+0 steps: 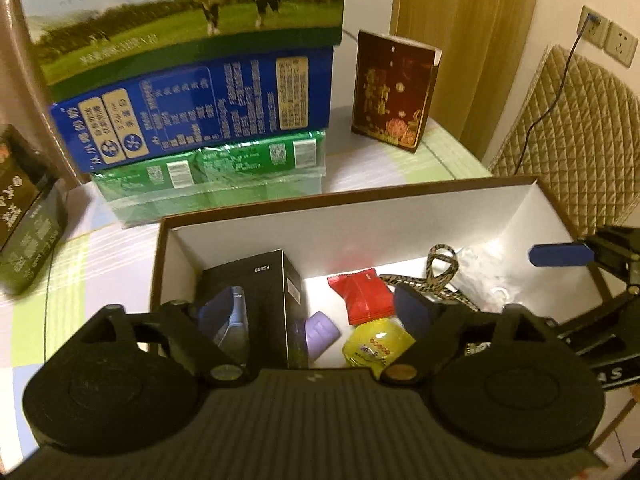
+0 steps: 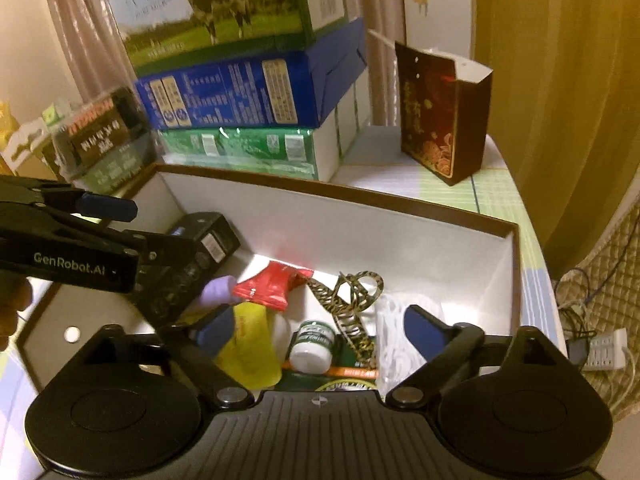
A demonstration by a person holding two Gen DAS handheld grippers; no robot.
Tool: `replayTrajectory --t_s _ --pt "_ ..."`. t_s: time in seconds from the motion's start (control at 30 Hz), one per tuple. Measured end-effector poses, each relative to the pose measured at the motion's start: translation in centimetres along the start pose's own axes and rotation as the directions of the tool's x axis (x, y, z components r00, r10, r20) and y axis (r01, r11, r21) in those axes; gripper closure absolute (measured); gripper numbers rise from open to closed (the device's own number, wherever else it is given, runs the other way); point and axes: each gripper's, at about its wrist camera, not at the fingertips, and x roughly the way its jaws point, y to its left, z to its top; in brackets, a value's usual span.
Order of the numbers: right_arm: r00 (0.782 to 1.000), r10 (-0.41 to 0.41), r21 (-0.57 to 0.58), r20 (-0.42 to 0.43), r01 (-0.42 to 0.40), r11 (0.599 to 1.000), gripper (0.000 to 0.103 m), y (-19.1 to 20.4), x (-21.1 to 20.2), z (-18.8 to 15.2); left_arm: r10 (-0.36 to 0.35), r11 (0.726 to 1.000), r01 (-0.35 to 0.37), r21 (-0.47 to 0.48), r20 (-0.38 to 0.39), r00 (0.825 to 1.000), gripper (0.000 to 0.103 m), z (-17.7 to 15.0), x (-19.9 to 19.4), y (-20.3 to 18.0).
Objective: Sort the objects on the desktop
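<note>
Black carton (image 1: 256, 308), red sachet (image 1: 360, 294), yellow packet (image 1: 376, 346) inside white-lined box (image 1: 360, 220).

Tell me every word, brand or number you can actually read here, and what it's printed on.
"GenRobot.AI": side of the left gripper.
"FS889": top of the black box standing in the open box.
"PURE MILK", partly blurred: milk carton with the cow picture.
Too small or blurred: Chinese text on the blue carton, green packs, dark red gift bag, yellow packet and white bottle.
</note>
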Motion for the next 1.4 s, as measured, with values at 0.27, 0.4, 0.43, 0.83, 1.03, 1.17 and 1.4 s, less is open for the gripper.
replayTrajectory --t_s 0.27,0.4,0.43,0.83,1.03,1.17,1.4 --pt "0.997 -0.026 0.007 0.076 0.025 1.0 0.002 1.5 -4.4 -1.6 0.019 1.0 -0.019 0.0 0.083 0.996 0.005 -1.3 -4.7 -0.5" --pt "0.993 -0.052 0.047 0.104 0.047 0.998 0.002 2.2 -6.3 -3.0 0.026 1.0 -0.025 -0.007 0.114 0.993 0.002 -2.7 -7.2 -0.5" --pt "0.993 -0.055 0.061 0.109 0.048 0.997 0.002 2.3 -6.7 -3.3 0.029 1.0 -0.028 -0.01 0.119 0.992 0.001 -3.0 -7.8 -0.4" --pt "0.991 -0.049 0.123 0.121 0.034 0.992 0.002 4.9 -12.2 -7.6 0.098 0.995 -0.097 -0.011 0.185 0.978 0.001 -8.1 -15.0 -1.3" --pt "0.989 -0.051 0.062 0.139 0.042 0.997 0.002 7.1 -15.2 -9.3 0.117 0.993 -0.111 -0.037 0.203 0.972 0.001 -10.7 -18.4 -2.1" --pt "0.988 -0.055 0.036 0.146 0.05 0.998 0.002 8.3 -16.8 -10.3 0.15 0.988 -0.143 -0.05 0.209 0.966 0.001 -12.1 -20.4 -2.7" --pt "0.989 -0.036 0.031 0.147 0.031 0.999 0.002 9.5 -18.9 -11.9 0.159 0.986 -0.146 -0.083 0.177 0.971 0.001 -14.6 -22.7 -3.6"
